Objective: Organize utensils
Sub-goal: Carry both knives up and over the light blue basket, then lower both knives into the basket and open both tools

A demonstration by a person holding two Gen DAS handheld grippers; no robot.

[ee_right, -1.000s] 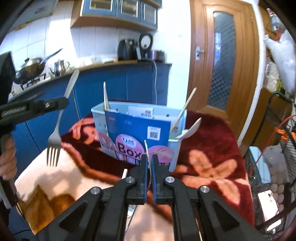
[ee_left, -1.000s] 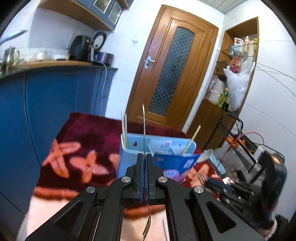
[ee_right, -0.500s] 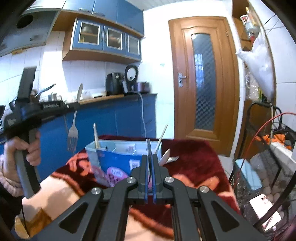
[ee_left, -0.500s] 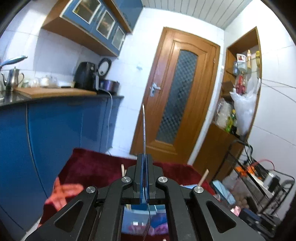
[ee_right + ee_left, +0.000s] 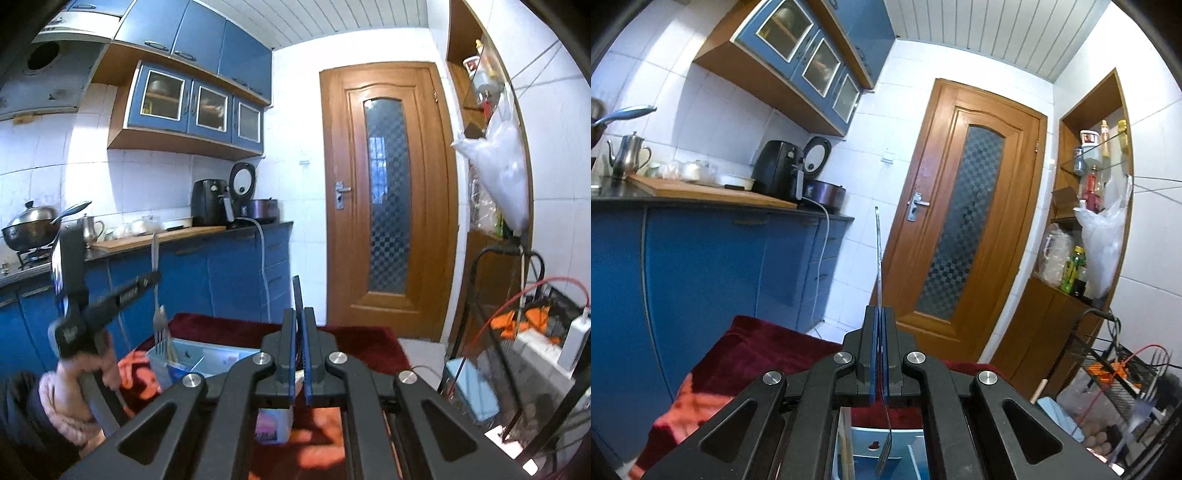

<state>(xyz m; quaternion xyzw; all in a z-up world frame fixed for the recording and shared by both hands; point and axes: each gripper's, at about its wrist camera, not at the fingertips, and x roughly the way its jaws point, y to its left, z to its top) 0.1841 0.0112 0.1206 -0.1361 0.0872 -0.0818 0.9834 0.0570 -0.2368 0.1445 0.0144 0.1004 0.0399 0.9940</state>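
At the bottom centre of the left wrist view, the left gripper [image 5: 878,314] was clamped on a metal fork [image 5: 878,254], handle standing up-frame and tines hanging over the pale blue organizer box [image 5: 207,356], which sat on the red floral cloth [image 5: 369,343]. The right gripper [image 5: 298,321] pinched a thin dark utensil [image 5: 296,291], probably a handle, though too little showed. The fork looked light, stiff and slick; gripping its flat shank broadside seemed the secure hold.
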